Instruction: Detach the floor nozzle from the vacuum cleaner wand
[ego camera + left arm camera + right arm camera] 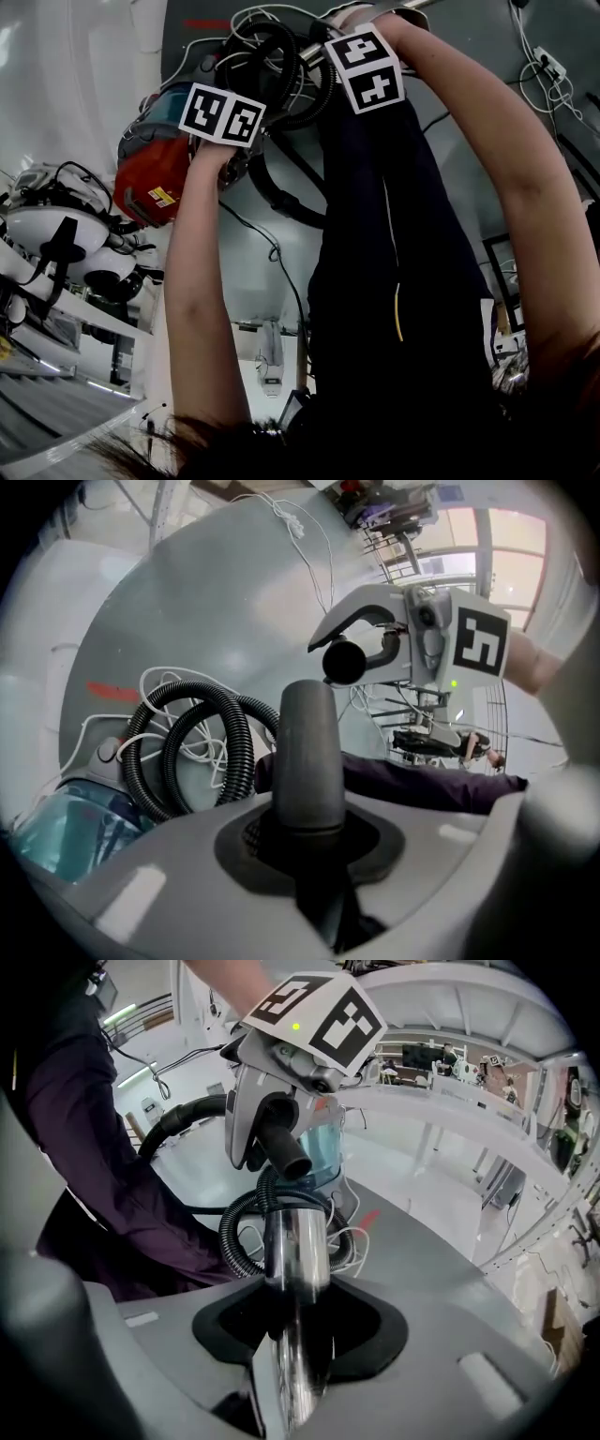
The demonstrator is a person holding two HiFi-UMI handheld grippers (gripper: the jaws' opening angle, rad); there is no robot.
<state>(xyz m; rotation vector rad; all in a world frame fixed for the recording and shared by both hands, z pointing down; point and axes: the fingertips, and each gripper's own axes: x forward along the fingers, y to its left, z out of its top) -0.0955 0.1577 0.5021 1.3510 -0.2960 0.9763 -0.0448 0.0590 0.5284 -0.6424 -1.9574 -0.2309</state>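
Observation:
My left gripper (272, 1133) is shut on a dark grey plastic tube (307, 752); its rounded free end points up in the left gripper view. My right gripper (380, 644) is shut on the chrome wand (296, 1241). The two tube ends face each other a short way apart, not joined. Past them the black ribbed hose (192, 747) coils toward the red and teal vacuum body (150, 183). In the head view only the two marker cubes (221, 114) show at the top; the jaws are hidden behind them. I cannot make out a floor nozzle head in any view.
White cables (173, 691) lie over a grey curved surface (187, 602) with a red mark. White machines (56, 234) stand at the left of the head view. The person's dark clothing (394, 281) fills its middle. White rails (450, 1110) run behind.

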